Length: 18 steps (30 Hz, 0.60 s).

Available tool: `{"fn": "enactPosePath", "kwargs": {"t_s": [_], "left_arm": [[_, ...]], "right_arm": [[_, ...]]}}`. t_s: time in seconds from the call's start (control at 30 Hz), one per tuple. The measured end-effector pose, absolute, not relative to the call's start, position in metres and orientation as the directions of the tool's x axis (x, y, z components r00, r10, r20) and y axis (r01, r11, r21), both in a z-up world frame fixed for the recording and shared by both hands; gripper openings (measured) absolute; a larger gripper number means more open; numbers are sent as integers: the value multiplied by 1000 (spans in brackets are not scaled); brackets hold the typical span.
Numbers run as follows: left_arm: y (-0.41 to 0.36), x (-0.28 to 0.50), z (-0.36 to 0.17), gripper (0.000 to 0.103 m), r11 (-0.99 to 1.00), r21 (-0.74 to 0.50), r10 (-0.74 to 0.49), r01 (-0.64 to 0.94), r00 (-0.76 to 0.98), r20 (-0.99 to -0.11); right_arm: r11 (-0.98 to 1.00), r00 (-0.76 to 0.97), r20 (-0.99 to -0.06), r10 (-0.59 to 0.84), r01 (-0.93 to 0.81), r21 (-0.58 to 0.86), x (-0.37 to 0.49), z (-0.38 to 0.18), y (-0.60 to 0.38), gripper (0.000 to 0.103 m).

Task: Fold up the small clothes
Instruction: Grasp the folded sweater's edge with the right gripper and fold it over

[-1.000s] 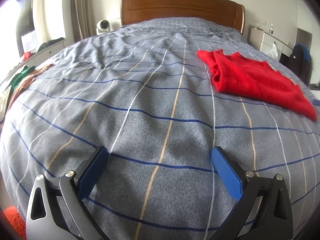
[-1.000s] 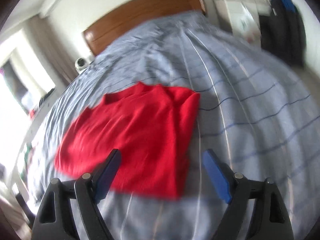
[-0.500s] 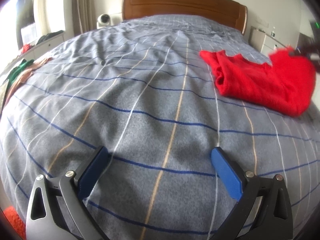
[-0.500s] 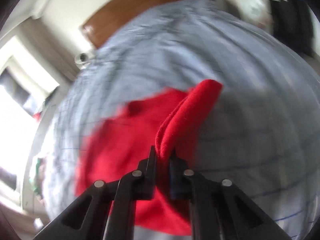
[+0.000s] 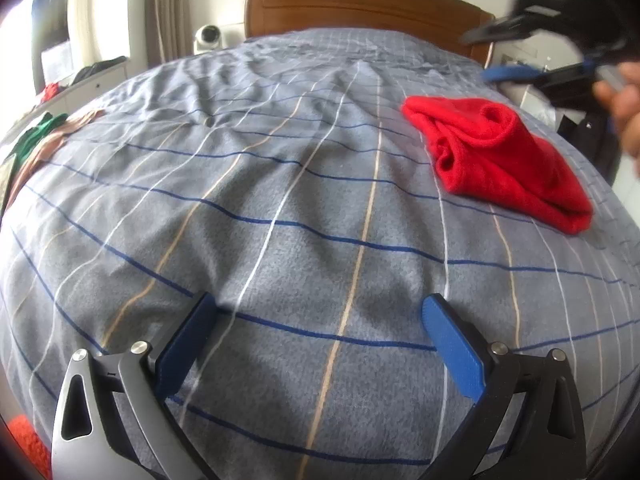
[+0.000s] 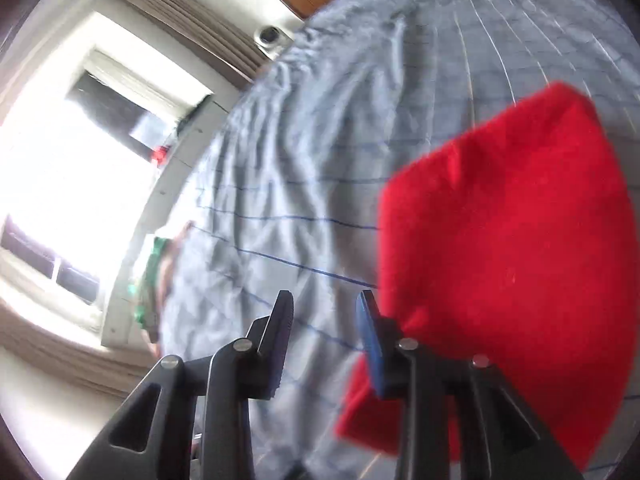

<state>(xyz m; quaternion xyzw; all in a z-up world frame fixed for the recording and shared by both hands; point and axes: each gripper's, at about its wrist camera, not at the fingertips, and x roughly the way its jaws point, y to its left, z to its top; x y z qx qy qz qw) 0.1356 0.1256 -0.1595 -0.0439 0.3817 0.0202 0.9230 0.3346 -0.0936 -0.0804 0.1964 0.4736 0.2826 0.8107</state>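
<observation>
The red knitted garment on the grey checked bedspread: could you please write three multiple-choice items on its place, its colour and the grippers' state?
1. Where does the red knitted garment lie on the grey checked bedspread in the left wrist view?
A. right side
B. left edge
C. against the headboard

2. What colour are the pads on the left gripper?
A. green
B. blue
C. white

3. How does the right gripper stand?
A. clamped on the garment
B. fully shut, empty
C. jaws apart, nothing between

Key: 1 A, the garment lies right of the middle. 2 B, both pads show blue. 3 C, the jaws have just been opening and only bedspread shows in the gap.
</observation>
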Motion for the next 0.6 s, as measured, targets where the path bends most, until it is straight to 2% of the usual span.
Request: {"fn": "enactPosePath", "kwargs": {"t_s": [0.07, 0.17, 0.23, 0.37, 0.5, 0.6], "left_arm": [[125, 137, -159, 103, 995, -64, 10, -79, 705, -709], [126, 139, -160, 103, 994, -65, 15, -86, 703, -711], [125, 139, -160, 103, 994, -66, 16, -89, 703, -711], [124, 138, -162, 103, 995, -50, 27, -88, 712, -702], [123, 133, -163, 103, 996, -43, 25, -76, 718, -696], [123, 132, -163, 103, 997, -33, 31, -76, 716, -697]], "right_arm": [[783, 445, -647, 619, -282, 555, 327, -61, -112, 37], [888, 517, -722, 460, -280, 365, 318, -46, -128, 38], [902, 473, -777, 415, -322, 286, 309, -58, -123, 37], [875, 408, -813, 415, -423, 234, 292, -99, -80, 25], [898, 407, -847, 344, -407, 169, 292, -148, -37, 25], [901, 443, -820, 361, -393, 184, 286, -141, -40, 29]]}}
